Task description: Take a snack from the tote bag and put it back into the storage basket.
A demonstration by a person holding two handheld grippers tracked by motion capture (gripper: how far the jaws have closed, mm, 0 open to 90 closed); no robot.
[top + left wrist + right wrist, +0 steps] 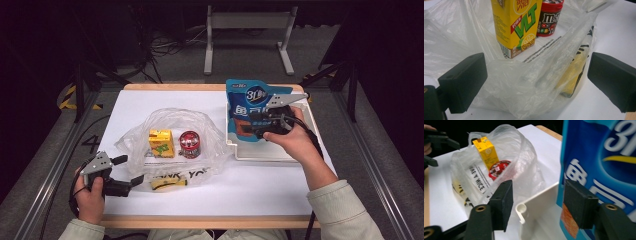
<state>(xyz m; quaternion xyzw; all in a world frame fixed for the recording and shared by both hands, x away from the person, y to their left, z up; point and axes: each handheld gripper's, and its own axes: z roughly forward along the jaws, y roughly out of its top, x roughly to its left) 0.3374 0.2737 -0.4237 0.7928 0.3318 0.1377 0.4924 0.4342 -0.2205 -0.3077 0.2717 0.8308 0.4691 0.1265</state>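
A clear plastic bag lies open on the white table and holds an upright yellow VLT carton and a red M&M's tub. My left gripper is open at the bag's near edge. In the left gripper view its jaws straddle crumpled bag plastic without pressing it, with the carton and tub beyond. My right gripper is open beside a blue snack pouch standing in a white tray. In the right gripper view the pouch stands behind the right-hand jaw.
A flat yellow and black packet lies under the bag's front fold, also seen through the plastic. The tray's corner wall sits between the right jaws. A metal stand and cables lie on the floor beyond the table.
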